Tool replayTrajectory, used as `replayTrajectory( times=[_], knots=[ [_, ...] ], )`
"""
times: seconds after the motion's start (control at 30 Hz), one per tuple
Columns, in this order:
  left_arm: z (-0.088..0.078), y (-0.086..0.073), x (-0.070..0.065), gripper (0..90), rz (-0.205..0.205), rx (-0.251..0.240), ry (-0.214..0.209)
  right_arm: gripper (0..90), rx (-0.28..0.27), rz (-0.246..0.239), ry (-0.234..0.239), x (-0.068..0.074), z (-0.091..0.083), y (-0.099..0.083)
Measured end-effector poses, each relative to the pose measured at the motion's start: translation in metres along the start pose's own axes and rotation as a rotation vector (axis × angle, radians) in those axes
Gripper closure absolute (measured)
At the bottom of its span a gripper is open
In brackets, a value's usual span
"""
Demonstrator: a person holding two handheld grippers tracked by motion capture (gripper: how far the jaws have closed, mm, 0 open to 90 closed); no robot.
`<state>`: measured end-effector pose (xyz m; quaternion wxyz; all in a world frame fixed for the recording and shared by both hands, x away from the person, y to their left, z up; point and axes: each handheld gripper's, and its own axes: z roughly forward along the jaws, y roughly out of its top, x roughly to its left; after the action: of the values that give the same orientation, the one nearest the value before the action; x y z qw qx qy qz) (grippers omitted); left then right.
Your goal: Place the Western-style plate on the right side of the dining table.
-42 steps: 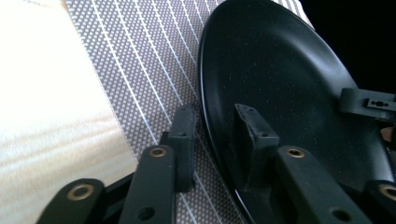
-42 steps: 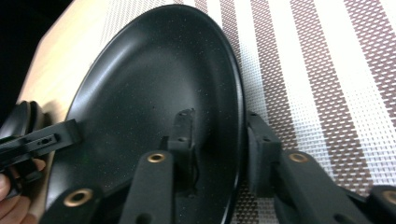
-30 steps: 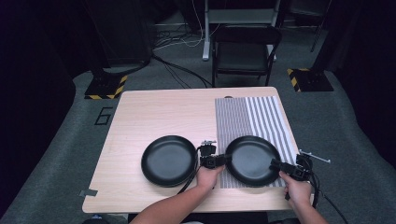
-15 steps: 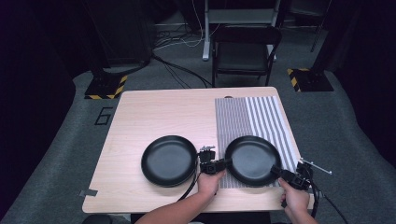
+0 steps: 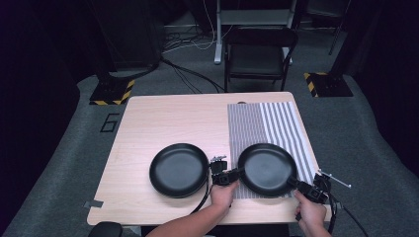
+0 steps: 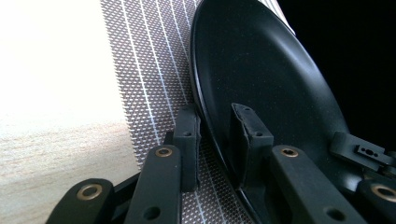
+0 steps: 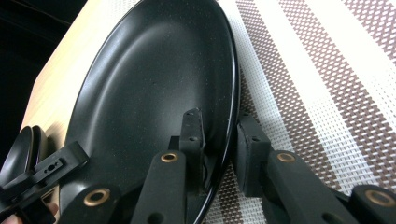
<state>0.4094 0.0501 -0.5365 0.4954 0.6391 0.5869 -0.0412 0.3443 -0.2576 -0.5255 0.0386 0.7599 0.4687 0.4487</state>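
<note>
Both grippers, the left gripper (image 5: pixel 236 174) and the right gripper (image 5: pixel 292 181), straddled opposite rims of the black plate (image 5: pixel 267 169) on the striped placemat (image 5: pixel 276 121), their jaws having just been closing with the rim between them. Whether the pads already pinched it could not be told, and the plate apparently rested flat. By that reckoning the grasp was nearly made and the lift remained, with a second black plate (image 5: pixel 179 169) on the table (image 5: pixel 173 118) just beside.

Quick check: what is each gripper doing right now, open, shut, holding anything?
Left gripper: jaws just closing, shut on the right plate rim.
Right gripper: jaws just closing, shut on the same rim.
</note>
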Motion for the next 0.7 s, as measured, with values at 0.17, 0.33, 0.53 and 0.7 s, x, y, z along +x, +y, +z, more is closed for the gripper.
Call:
replayTrajectory(
  times=[0.17,0.33,0.53,0.7],
  knots=[
    [-0.002,0.005,0.001,73.2,-0.014,-0.005,0.007,77.1,-0.012,-0.035,0.015,0.007,-0.001,0.005],
    [-0.001,0.016,0.000,73.2,-0.005,-0.013,0.022,77.0,-0.008,-0.030,0.025,0.010,0.005,0.013],
    [0.004,0.032,-0.002,73.2,0.002,-0.028,0.035,76.9,-0.014,-0.038,0.038,0.017,0.013,0.027],
    [0.013,0.045,-0.003,73.4,0.013,-0.033,0.045,76.4,-0.001,-0.043,0.038,0.017,0.021,0.040]
  ],
)
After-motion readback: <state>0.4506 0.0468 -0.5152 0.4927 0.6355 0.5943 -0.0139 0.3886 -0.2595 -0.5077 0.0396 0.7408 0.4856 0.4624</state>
